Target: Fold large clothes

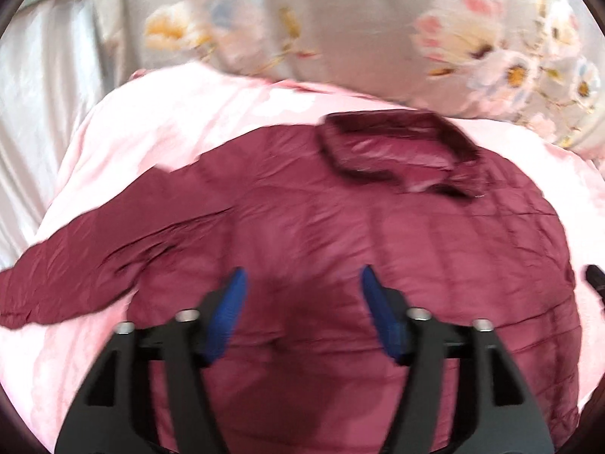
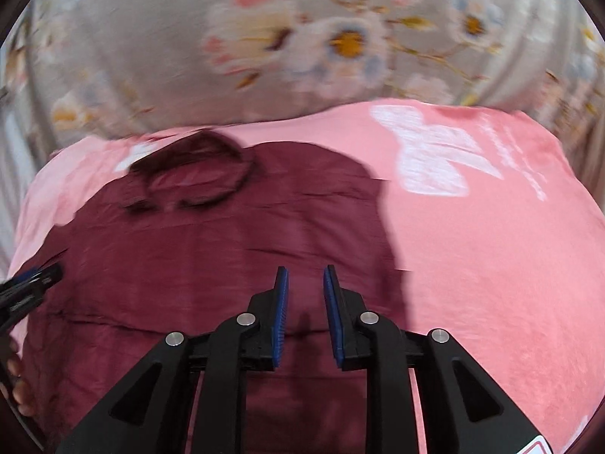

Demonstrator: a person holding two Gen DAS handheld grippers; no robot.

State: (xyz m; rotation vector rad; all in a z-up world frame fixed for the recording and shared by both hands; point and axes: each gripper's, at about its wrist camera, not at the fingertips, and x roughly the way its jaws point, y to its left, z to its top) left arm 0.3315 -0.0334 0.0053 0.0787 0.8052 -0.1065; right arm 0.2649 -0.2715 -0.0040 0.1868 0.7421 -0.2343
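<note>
**Sleeve Lies to the Left, Nearest the Left Gripper**

A dark red jacket (image 1: 340,227) is laid flat on a pink blanket (image 2: 491,246), with its collar (image 1: 397,155) at the far end. The jacket's long line runs from the near hem straight away to the collar.

One sleeve (image 1: 94,257) is stretched out to the left, away from the body of the jacket. On the right side no sleeve is seen sticking out; the edge there looks already tucked in, though this is only a guess.

The left gripper (image 1: 302,283) is held over the middle of the jacket with its fingers spread wide and nothing between them. The right gripper (image 2: 305,287) is held over the jacket's right part, its fingers a small gap apart and also empty.

The spread sleeve is closer to the left gripper, so it is likely to be folded in by that one.
</note>
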